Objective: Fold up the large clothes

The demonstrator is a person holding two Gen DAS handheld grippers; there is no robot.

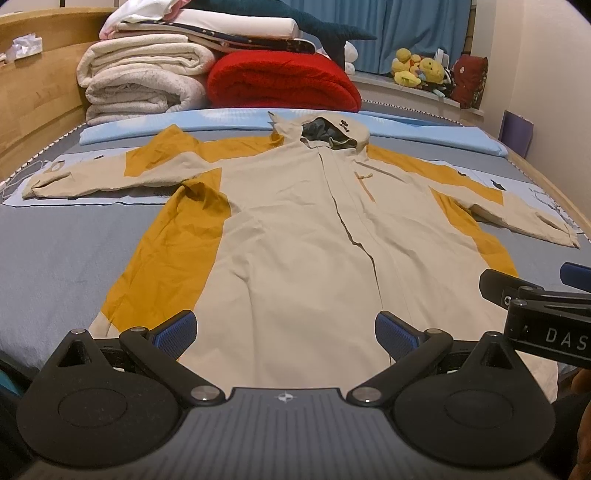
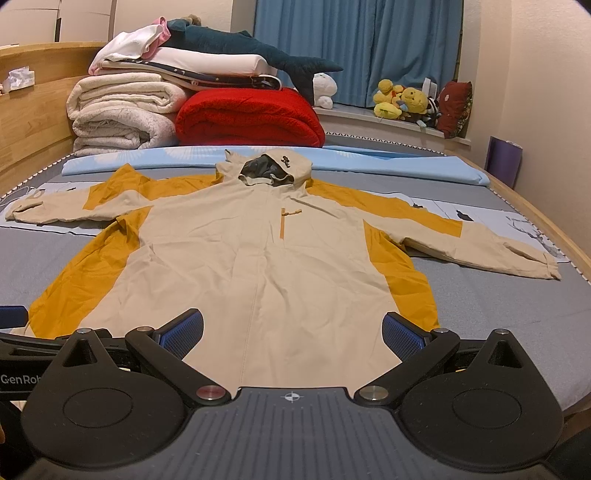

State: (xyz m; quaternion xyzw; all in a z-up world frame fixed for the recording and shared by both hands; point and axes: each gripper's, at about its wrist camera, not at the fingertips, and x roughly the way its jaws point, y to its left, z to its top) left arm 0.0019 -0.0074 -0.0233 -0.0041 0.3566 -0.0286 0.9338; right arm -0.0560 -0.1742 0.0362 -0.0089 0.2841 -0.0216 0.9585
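A large beige and mustard hooded jacket (image 1: pixel 295 229) lies flat, front up, on the grey bed (image 1: pixel 55 251), hood at the far end and both sleeves spread out sideways. It also shows in the right wrist view (image 2: pixel 258 251). My left gripper (image 1: pixel 285 334) is open and empty, above the jacket's near hem. My right gripper (image 2: pixel 292 336) is open and empty, above the hem a little to the right. The right gripper also shows at the right edge of the left wrist view (image 1: pixel 535 295).
Folded white blankets (image 1: pixel 144 77), a red blanket (image 1: pixel 280 81) and a plush shark (image 1: pixel 295 18) are stacked at the head of the bed. A light blue sheet (image 1: pixel 424 136) lies behind the hood. Wooden bed frame (image 1: pixel 33 103) on the left. Plush toys (image 2: pixel 406 99) sit on the sill.
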